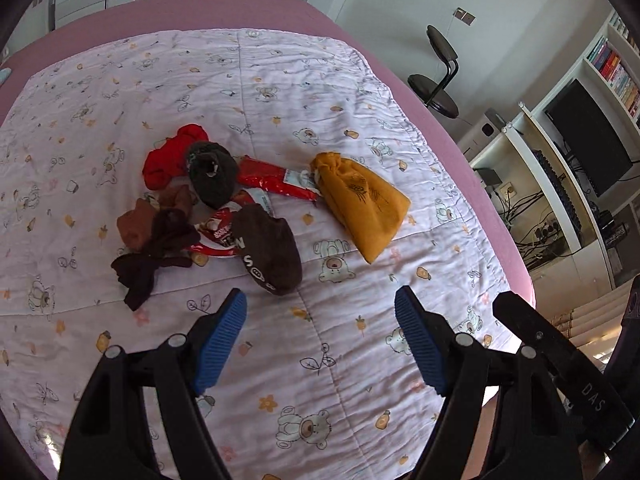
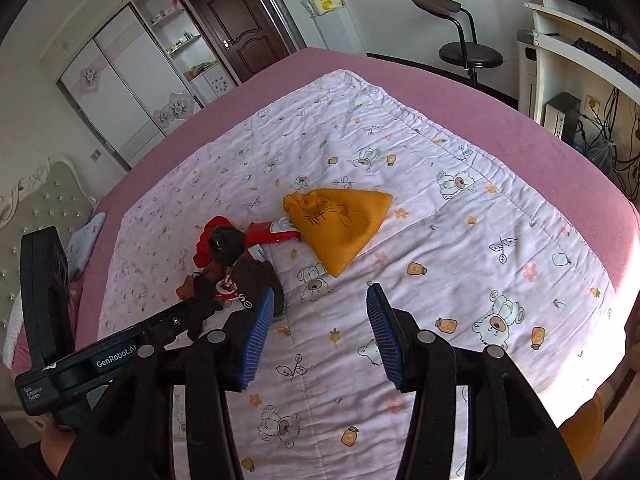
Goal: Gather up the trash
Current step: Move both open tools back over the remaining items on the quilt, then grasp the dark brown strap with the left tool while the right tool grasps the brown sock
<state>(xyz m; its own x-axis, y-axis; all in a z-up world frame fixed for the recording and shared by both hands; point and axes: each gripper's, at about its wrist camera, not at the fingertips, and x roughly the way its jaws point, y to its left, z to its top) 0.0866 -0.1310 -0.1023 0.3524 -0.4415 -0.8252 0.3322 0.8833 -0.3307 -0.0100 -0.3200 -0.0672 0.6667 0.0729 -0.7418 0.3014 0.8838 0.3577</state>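
Observation:
A yellow drawstring bag (image 1: 362, 208) (image 2: 340, 220) lies on the bear-print quilt (image 1: 280, 80) (image 2: 460, 240). Left of it is a heap: a red wrapper (image 1: 276, 181) (image 2: 266, 236), a red-and-white wrapper (image 1: 216, 238) under socks, a red sock (image 1: 168, 156), a dark grey sock (image 1: 212, 174) (image 2: 226, 245), brown socks (image 1: 154, 220) and a dark brown sock (image 1: 272, 250) (image 2: 256, 278). My left gripper (image 1: 320, 300) is open and empty, hovering just short of the heap. My right gripper (image 2: 320, 296) is open and empty, below the bag.
The quilt lies on a pink bed (image 1: 200, 12) (image 2: 520, 128). A black stool (image 1: 436, 80) (image 2: 468, 48), shelves with a monitor (image 1: 588, 136) and cables stand to the right. A wardrobe and a door (image 2: 244, 24) stand beyond the bed. The left gripper's body (image 2: 100, 352) shows at left.

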